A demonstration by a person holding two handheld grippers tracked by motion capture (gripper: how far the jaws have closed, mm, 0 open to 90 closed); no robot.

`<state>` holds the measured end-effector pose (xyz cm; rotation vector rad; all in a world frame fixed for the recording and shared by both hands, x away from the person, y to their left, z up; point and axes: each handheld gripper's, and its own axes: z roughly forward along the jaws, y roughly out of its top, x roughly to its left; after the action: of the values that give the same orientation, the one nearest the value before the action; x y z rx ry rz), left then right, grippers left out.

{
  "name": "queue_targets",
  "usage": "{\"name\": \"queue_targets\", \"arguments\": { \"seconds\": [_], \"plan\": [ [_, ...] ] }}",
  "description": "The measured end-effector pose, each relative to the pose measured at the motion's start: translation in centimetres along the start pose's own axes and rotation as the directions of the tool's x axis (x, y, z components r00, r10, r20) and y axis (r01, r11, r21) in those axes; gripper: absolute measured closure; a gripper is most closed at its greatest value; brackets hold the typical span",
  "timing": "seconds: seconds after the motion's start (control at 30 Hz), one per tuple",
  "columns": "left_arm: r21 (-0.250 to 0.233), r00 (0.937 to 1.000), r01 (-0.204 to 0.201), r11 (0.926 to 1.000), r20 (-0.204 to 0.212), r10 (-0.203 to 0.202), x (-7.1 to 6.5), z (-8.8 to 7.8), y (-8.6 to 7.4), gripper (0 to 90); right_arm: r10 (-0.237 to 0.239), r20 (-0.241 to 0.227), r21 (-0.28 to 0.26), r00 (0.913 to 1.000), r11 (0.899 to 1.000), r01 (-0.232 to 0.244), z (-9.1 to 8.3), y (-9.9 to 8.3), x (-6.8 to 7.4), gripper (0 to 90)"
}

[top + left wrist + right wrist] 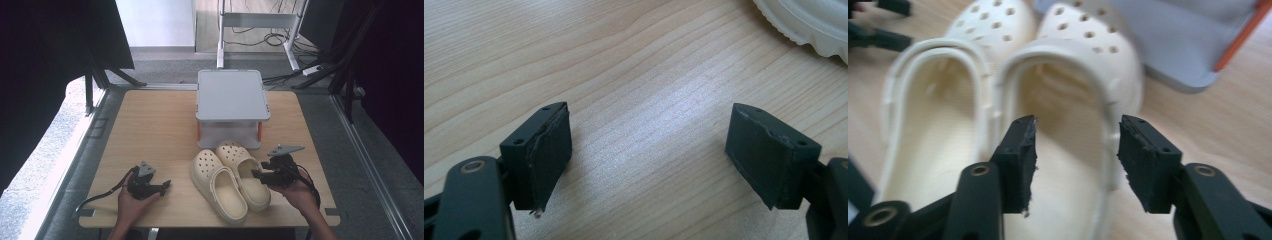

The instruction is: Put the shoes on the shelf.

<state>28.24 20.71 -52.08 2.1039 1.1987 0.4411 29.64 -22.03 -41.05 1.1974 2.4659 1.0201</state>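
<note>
Two cream clogs lie side by side on the wooden table [150, 125], toes toward the far side. The left clog [218, 185] sits nearer the front edge; the right clog [243, 167] is beside it. My right gripper [256, 174] is open at the right clog's side. In the right gripper view its jaws straddle the right clog's side wall [1108, 125], with the left clog [938, 140] next to it. My left gripper [167, 184] rests low on the table left of the clogs, open. Between its pads [549, 150] is bare wood, and a clog's edge [809, 20] shows at top right.
A grey two-level stand [232, 95] with orange posts sits at the table's far middle, just behind the clogs' toes; its base [1188, 45] shows in the right gripper view. Metal frame legs and cables lie on the floor beyond the table.
</note>
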Motion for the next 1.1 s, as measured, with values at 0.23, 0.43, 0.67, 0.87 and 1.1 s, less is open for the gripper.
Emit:
{"name": "queue_targets", "arguments": {
  "seconds": [0.23,0.43,0.67,0.87,1.1],
  "plan": [
    [0.0,1.0,0.001,1.0,0.0,-0.001,0.0,0.0,0.0,19.0,0.007,-0.051,0.02,0.9987,1.0,-0.006,0.8,-0.6,1.7,46.7],
    [0.0,1.0,0.0,1.0,0.0,0.0,0.0,0.0,0.0,19.0,0.007,-0.076,0.053,0.9971,0.999,-0.002,2.2,-0.4,2.6,45.1],
    [-0.001,1.0,-0.002,1.0,-0.001,0.002,0.0,0.0,0.0,19.0,-0.009,-0.107,0.078,0.9942,0.997,0.018,3.8,0.4,3.9,42.5],
    [-0.002,1.0,0.001,1.0,0.0,-0.001,0.0,0.1,0.0,19.0,-0.002,-0.114,0.116,0.9935,0.993,0.016,6.3,1.4,4.4,42.3],
    [-0.002,1.0,0.002,1.0,0.002,-0.002,0.0,0.1,0.1,19.0,-0.003,-0.067,0.163,0.9977,0.986,0.014,8.3,1.9,4.8,48.3]
  ]
}}
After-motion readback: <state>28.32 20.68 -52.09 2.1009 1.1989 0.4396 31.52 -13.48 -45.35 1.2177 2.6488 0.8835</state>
